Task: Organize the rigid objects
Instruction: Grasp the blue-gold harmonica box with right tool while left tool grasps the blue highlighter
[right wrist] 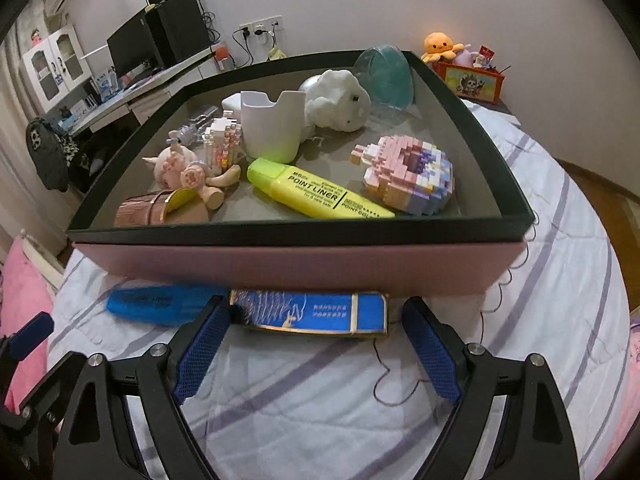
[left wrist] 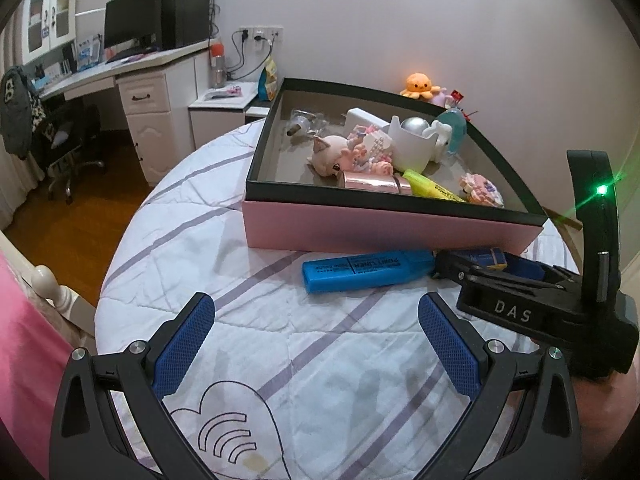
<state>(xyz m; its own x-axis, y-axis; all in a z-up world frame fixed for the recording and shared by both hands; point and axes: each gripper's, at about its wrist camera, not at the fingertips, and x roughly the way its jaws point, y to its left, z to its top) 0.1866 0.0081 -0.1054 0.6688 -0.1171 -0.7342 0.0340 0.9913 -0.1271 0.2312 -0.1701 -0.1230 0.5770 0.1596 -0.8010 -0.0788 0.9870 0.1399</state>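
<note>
Bedspread (right wrist: pixel 320 400) holds blue box (right wrist: pixel 316 312) before wide-open right tool (right wrist: pixel 316 320); left tool (left wrist: pixel 316 312) gapes empty

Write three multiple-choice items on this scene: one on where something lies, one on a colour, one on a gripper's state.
1. Where does the blue highlighter lie?
A. inside the box
B. on the quilt in front of the box
C. on the desk

2. What colour is the highlighter inside the box?
A. yellow
B. red
C. blue

3. How does the right gripper stand?
A. shut on the blue highlighter
B. shut on the white cup
C. open, holding nothing

Answers:
1 B: it rests on the quilt against the box's pink wall.
2 A: the yellow highlighter lies on the box floor.
3 C: its fingers stand apart near the blue and gold case, touching nothing.
</note>
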